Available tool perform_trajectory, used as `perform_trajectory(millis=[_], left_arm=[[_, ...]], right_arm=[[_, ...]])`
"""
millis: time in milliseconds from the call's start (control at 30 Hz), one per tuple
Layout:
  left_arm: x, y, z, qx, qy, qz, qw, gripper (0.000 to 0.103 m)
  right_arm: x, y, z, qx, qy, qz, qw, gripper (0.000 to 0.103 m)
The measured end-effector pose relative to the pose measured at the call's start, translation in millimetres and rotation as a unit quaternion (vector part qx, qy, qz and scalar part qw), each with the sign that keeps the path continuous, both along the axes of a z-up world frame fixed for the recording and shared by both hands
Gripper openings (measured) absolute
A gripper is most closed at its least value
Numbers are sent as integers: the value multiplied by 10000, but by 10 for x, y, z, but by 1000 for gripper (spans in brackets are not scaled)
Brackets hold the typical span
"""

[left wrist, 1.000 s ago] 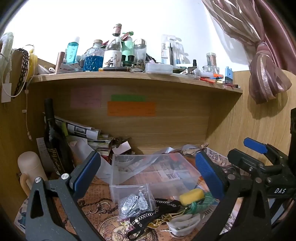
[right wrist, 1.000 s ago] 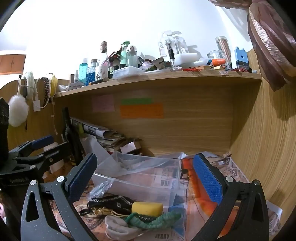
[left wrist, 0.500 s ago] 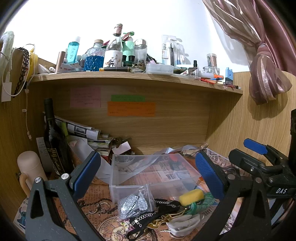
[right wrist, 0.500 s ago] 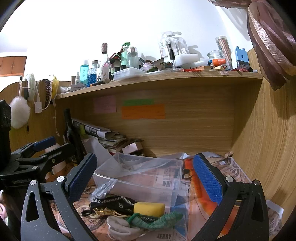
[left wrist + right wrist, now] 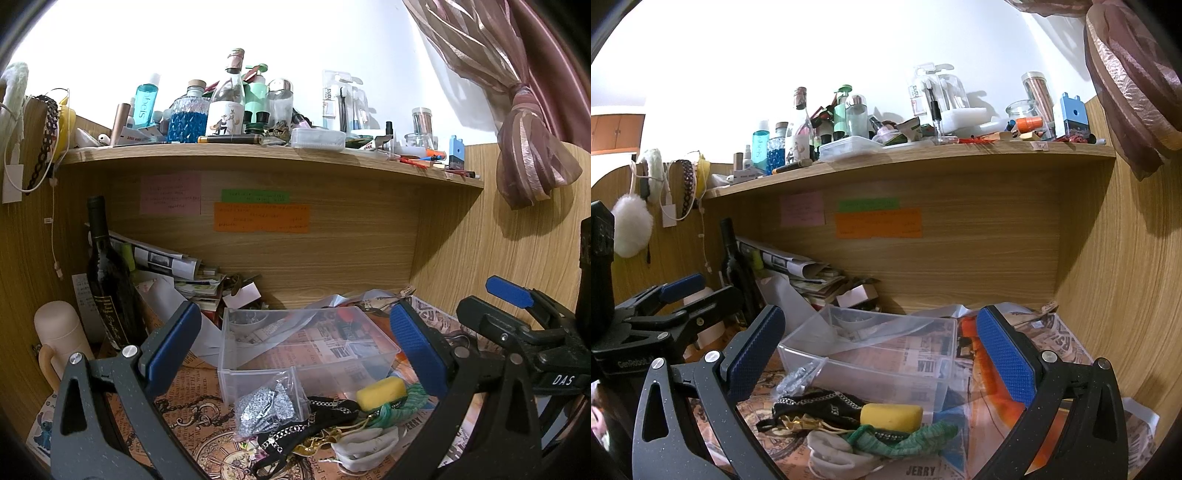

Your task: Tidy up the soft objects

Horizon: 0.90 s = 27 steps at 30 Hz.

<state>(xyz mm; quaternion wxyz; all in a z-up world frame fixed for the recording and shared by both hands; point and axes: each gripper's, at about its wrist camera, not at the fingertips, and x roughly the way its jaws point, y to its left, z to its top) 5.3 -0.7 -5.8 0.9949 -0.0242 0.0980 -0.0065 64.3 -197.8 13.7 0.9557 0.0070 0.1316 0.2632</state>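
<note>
A clear plastic bin (image 5: 306,343) (image 5: 886,350) stands on the paper-covered desk. In front of it lies a heap of soft things: a yellow sponge (image 5: 380,393) (image 5: 891,417), a green knitted piece (image 5: 402,404) (image 5: 908,439), a white sock (image 5: 365,446) (image 5: 831,450), a black band with chain (image 5: 325,410) (image 5: 812,406) and a small bag of silver stuff (image 5: 264,406) (image 5: 798,376). My left gripper (image 5: 295,354) is open and empty above the heap. My right gripper (image 5: 882,358) is open and empty, also above it.
A dark wine bottle (image 5: 109,280), a beige flask (image 5: 61,339) and piled papers (image 5: 173,269) stand at the back left. A crowded shelf (image 5: 258,151) hangs overhead. Wooden walls close the back and right. A pink curtain (image 5: 528,147) hangs at the right.
Both grippers have drifted slightly; the bin and heap sit a little differently in view. Nothing was taken hold of or let go.
</note>
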Motion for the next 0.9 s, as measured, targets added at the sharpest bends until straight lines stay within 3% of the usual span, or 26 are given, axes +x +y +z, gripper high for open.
perform_trajectory(millis=[900], left_arm=[[-1, -3, 3, 2, -5, -7, 10000, 103]], right_arm=[[-23, 30, 18, 26, -17, 12, 10000, 103]])
